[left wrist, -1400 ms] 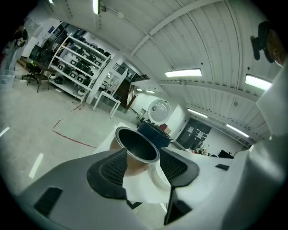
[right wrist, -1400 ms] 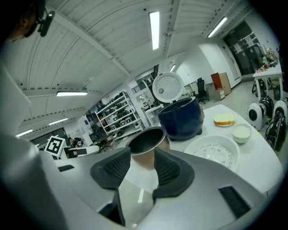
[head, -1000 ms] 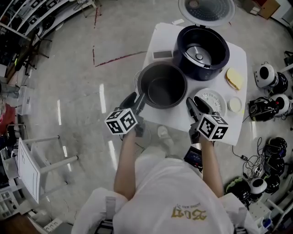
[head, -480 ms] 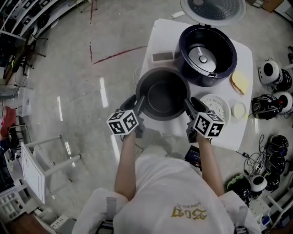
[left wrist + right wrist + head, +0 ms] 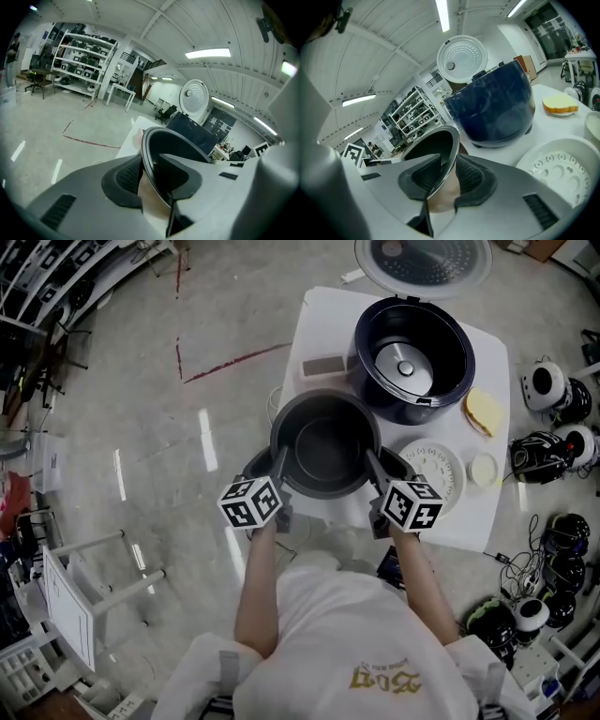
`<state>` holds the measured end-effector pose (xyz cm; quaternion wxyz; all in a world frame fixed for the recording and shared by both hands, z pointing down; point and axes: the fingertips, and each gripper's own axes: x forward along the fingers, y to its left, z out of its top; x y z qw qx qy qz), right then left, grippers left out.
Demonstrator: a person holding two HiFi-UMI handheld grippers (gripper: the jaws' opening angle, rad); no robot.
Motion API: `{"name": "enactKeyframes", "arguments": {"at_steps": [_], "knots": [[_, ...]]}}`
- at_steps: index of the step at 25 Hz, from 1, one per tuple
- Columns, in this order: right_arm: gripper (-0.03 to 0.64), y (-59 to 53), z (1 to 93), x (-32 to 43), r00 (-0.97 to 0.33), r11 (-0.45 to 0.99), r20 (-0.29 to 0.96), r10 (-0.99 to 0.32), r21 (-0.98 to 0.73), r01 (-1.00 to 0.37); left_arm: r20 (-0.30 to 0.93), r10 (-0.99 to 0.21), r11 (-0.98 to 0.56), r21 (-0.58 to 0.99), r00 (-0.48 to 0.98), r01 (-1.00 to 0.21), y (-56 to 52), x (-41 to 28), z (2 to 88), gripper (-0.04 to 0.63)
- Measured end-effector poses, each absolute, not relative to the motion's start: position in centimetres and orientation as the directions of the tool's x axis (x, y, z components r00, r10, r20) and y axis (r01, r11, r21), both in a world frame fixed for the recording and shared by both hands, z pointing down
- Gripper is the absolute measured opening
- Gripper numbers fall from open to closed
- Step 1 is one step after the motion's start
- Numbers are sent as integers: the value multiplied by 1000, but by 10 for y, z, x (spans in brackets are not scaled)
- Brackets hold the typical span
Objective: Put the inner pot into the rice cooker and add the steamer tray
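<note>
The dark inner pot [image 5: 325, 444] stands on the white table [image 5: 473, 517] in front of the open navy rice cooker [image 5: 412, 345]. My left gripper [image 5: 279, 458] grips the pot's left rim and my right gripper [image 5: 371, 461] its right rim. Both sets of jaws have just been closing, and the rim sits between the pads. In the left gripper view the rim [image 5: 151, 154] runs through the left gripper [image 5: 151, 176]. In the right gripper view the same holds for the right gripper [image 5: 442, 177]. The white steamer tray [image 5: 434, 468] lies to the right of the pot.
The cooker's lid [image 5: 424, 259] stands open at the back. A grey block [image 5: 322, 366], a yellow piece on a dish [image 5: 482, 410] and a small white cup [image 5: 485, 470] share the table. Helmet-like devices [image 5: 553, 399] and cables lie on the floor at the right.
Both grippers have come forward and down to the pot's rim, one on each side, and their jaws have narrowed onto it.
</note>
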<state>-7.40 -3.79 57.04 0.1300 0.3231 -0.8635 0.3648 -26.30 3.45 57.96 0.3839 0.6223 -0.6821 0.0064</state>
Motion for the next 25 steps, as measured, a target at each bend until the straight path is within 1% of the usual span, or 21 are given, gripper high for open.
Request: {"name": "enactKeyframes", "arguments": {"at_steps": [4,10,17,25], "knots": [[103,-34,562,-75,-769,532,442,-461,-557,-638,534,-842,242,490,69,-837,41,-264,579,110],[95,-34,543,-77,-783,545,409,-469,-564,-621,514,-855,242,507,64,-827,45,-265,570,112],[92,-35,504,-92,-796,567,346,-496,-566,-599,430,-901,199,514,50,-834,41,-282,528,110],[91,-55,447,-114,-817,621,238,-525,-550,-559,339,-939,133,506,55,-852,18,-306,470,112]]}}
